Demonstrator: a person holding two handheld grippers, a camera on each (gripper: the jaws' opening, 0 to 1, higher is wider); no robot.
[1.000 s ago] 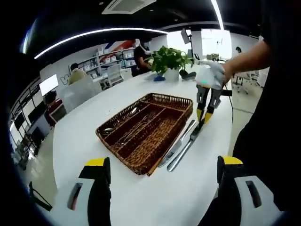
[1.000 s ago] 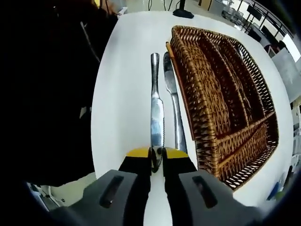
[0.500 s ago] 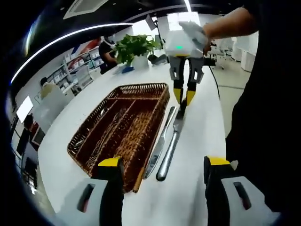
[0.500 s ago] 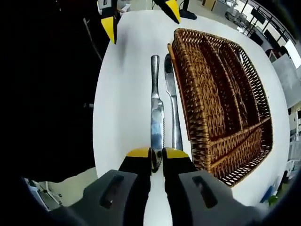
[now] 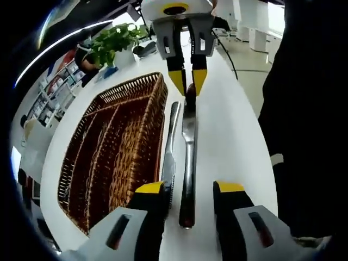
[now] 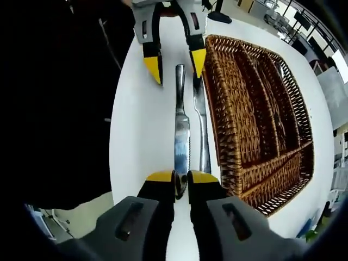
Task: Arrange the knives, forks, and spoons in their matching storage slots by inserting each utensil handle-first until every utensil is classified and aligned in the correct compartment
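On the white round table (image 6: 141,130), two plain steel table knives are lying side by side just beside the long wall of the brown woven wicker cutlery tray (image 6: 255,109). The right gripper (image 6: 181,177), yellow-tipped, is pinching the blade tip of the outer steel knife (image 6: 181,136) between nearly closed jaws. The left gripper (image 5: 188,188) is hanging with its jaws spread wide on either side of that knife's handle end, not touching it. The inner steel knife (image 5: 169,147) is resting against the tray's edge. Other cutlery is lying in the tray's compartments, too blurred to sort. A green potted plant (image 5: 117,43) is standing beyond the tray.
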